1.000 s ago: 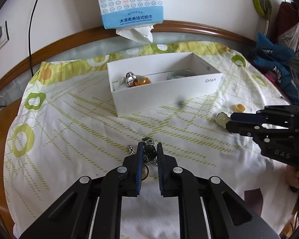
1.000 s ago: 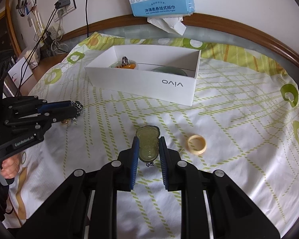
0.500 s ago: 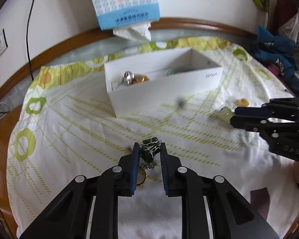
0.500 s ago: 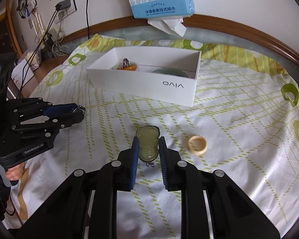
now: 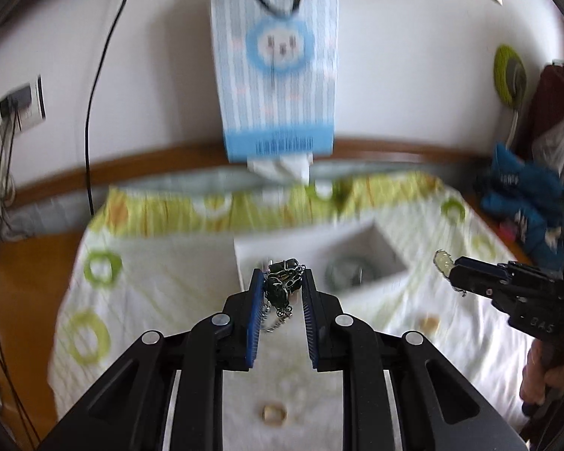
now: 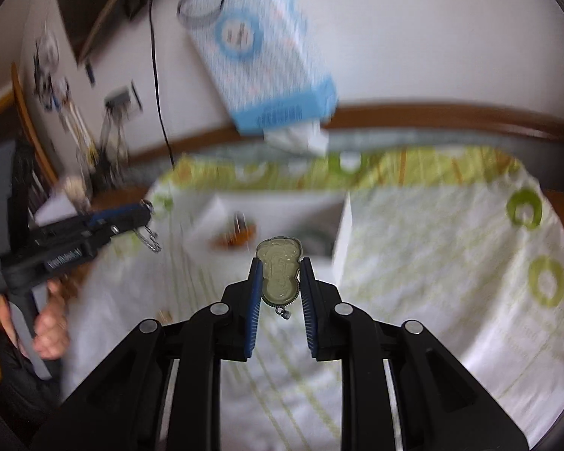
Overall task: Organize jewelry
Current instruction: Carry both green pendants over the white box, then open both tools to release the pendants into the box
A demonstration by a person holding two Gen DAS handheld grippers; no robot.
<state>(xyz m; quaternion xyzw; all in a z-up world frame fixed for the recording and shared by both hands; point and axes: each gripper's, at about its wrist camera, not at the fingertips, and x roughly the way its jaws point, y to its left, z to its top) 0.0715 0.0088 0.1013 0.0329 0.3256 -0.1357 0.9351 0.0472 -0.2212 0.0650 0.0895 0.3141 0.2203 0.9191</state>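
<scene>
Left gripper (image 5: 281, 282) pinches the chain (image 5: 282, 289), right gripper (image 6: 281, 276) the pendant (image 6: 279, 272), over the box (image 5: 387, 251); the dangling chain could snag its wall

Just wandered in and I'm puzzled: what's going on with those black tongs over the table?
A person is sorting jewelry with a pair of tongs in each hand. The left tongs grip a dark beaded chain, lifted off the tablecloth. The right tongs pinch a pale green pendant, also in the air. Both are held up near the white box, which already has some pieces inside. Two rings lie on the cloth.
</scene>
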